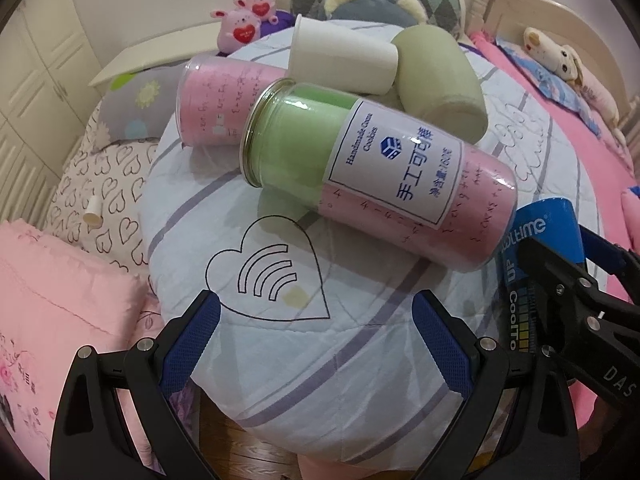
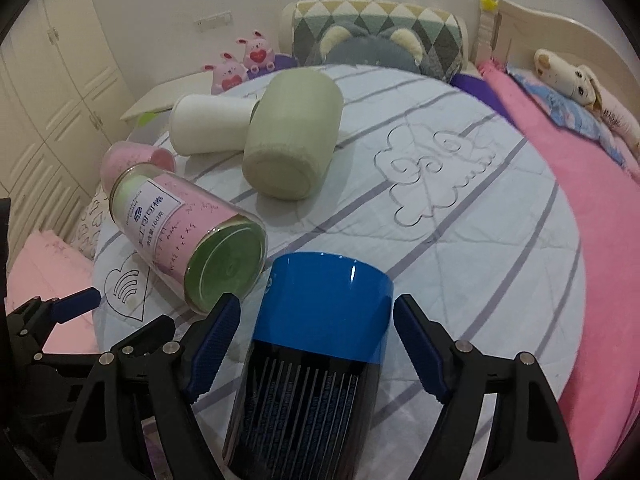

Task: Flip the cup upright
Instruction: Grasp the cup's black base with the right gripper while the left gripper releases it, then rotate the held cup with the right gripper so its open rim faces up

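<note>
My right claw (image 2: 316, 344) wide open, straddling blue cup (image 2: 320, 320) on the quilt (image 2: 460, 260), pads not touching. Looks rigid, glossy, probably slippery; grip mid-wall. Left claw (image 1: 316, 340) open, empty.

Jar (image 1: 372, 168) label reads "Handmade Cocoa Cookies", "手工可可"; blue cup (image 1: 540, 232) reads "CoolTime"

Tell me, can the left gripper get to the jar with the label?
Probably yes. The left gripper is open, the jar lies on its side just ahead, and only bare quilt lies between them.
</note>
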### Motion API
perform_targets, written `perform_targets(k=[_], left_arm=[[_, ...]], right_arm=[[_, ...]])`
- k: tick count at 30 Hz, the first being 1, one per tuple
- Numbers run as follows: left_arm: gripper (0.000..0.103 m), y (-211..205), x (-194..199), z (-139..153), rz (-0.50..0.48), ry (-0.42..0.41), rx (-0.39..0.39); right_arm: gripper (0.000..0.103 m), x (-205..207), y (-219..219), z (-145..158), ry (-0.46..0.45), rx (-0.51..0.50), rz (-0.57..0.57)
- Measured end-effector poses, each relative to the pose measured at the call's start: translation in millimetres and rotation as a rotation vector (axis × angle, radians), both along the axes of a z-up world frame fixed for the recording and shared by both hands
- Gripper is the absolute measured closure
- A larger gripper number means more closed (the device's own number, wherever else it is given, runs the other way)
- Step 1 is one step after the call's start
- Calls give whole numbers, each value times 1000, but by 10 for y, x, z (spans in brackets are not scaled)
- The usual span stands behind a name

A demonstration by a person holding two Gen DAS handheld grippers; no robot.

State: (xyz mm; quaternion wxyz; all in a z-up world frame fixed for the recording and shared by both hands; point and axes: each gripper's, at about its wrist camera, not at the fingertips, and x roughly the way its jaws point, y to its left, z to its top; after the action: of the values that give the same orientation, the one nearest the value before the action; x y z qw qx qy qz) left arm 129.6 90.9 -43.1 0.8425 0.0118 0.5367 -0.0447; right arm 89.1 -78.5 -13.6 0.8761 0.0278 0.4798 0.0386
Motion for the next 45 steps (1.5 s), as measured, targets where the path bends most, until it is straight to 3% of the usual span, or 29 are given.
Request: perform_targets(k=[4,8,13,16,18,19,26,37,41,42,43,45], left_arm=[[5,-29,-33,40,3,-10,-9],[5,-27,-43,55,38,-22,26],[5,35,-33,33,40,4,-15],[5,42,-6,5,52,8,9],[5,61,1,-12,55,14,4],[5,67,11,-16,54,16,-1],[5,52,1,0,58,12,-6],[5,-162,-127,231,37,-49,-9],[5,-274,-172,293,25,-69,-8],[5,-293,-178,297,24,-70,-5],[5,-315,-183,296,25,-70,0],[5,-321,-182,290,28,-66,0]], right_arm=[[31,-17,-67,30,-16,-5,11],[27,46,-87,-153,80,1,37],[23,181,-166,-341,156,85,11],[23,246,-134,-336,145,51,10],[24,288,-139,-353,144,82,19],[31,307,-152,-359,144,101,22],[32,231,-232,-231,95,117,30],[33,28,-438,155,-77,25,-15],[34,2,-448,158,-93,14,13],[33,12,-434,150,-92,1,21],[22,19,-441,141,-82,-2,24],[18,31,-443,123,-69,1,22]])
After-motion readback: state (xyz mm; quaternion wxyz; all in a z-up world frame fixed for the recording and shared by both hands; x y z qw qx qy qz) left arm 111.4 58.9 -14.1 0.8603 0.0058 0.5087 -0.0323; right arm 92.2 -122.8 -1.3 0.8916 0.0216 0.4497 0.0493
